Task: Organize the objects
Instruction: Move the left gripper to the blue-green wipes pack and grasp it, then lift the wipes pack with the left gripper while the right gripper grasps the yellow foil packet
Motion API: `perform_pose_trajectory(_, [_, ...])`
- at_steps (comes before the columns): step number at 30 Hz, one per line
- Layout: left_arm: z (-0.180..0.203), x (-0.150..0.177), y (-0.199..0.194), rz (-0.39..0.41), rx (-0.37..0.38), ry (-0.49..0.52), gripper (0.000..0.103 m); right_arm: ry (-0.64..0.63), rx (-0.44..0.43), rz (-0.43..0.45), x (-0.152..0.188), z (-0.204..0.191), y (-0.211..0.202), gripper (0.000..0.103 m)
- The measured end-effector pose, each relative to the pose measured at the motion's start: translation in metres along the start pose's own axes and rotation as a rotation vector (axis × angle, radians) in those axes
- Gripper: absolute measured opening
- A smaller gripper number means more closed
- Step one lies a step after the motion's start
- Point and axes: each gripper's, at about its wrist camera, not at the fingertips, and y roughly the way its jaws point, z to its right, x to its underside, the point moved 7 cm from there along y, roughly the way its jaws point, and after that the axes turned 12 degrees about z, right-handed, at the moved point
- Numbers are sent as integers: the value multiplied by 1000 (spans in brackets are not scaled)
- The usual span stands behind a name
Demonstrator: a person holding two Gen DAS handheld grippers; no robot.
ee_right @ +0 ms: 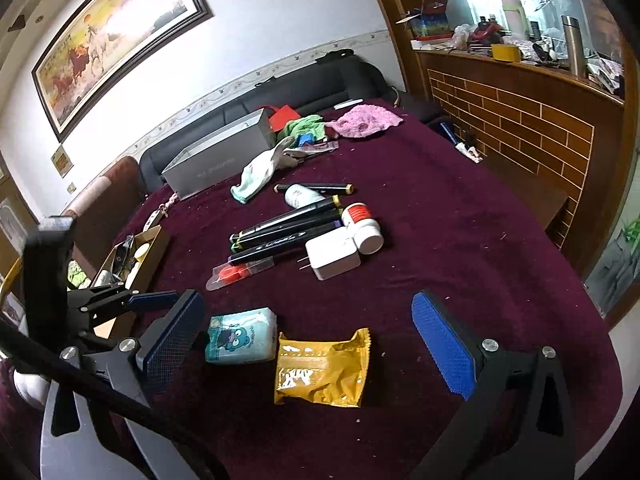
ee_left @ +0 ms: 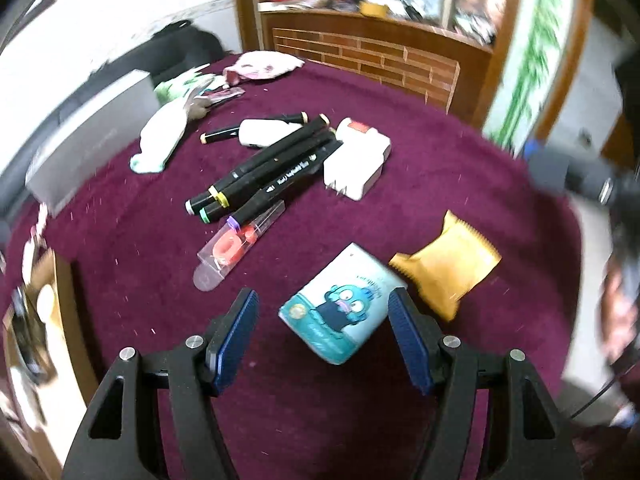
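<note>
My left gripper point(ee_left: 323, 334) hangs with its blue pads spread wide on either side of a teal cartoon tissue pack point(ee_left: 338, 306) and holds nothing; whether a pad brushes the pack I cannot tell. My right gripper point(ee_right: 308, 344) is also wide apart and empty above a yellow snack packet point(ee_right: 320, 372), which lies just beside the tissue pack on the maroon tablecloth point(ee_right: 460, 220). Farther back sit black markers point(ee_right: 280, 228), a white charger plug point(ee_right: 332, 258), a red-labelled white bottle point(ee_right: 362, 226) and a grey box point(ee_right: 220, 160). A framed horse painting point(ee_right: 108, 36) hangs on the wall.
</note>
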Motion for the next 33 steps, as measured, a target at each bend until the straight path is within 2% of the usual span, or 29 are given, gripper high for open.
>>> perform_pose_trajectory(3, [7,11,9,-41,30,72,61,14,10,-3,-2,6,1,103])
perform_pose_trajectory(8, [26,13,32,-91,87,112,61,23,21,-21,0,10,6,103])
perform_pose_trajectory(11, [34,16,41,-115,94,128,61,21,21,-29,1,10,8,103])
perform_pose_trajectory(14, [37,18,44,-128,57,150,60,22,24,-31,1,12,9,103])
perform_pose_trajectory(15, [38,17,43,-127,55,143,56,25,27,-32,1,14,9,103])
perform_pose_trajectory(16, [36,17,42,-125,49,122,44,29,30,-35,1,16,10,103])
perform_pose_trajectory(17, [34,16,40,-124,51,104,40,33,31,-38,1,17,11,103])
perform_pose_trajectory(18, [31,14,36,-118,69,61,27,40,30,-42,2,18,11,103])
perform_pose_trajectory(19, [27,12,31,-110,80,20,19,46,29,-48,3,19,12,103])
perform_pose_trajectory(22, [17,8,19,-83,59,-31,10,45,24,-74,8,18,16,103])
perform_pose_trajectory(29, [0,22,-7,-57,57,-107,9,-39,64,-154,29,11,24,103])
perform_pose_trajectory(32, [-5,24,-10,-25,13,-69,9,-79,97,-179,37,9,28,103])
perform_pose_trajectory(33, [-4,22,-12,-8,20,-66,10,-89,104,-184,39,9,29,103])
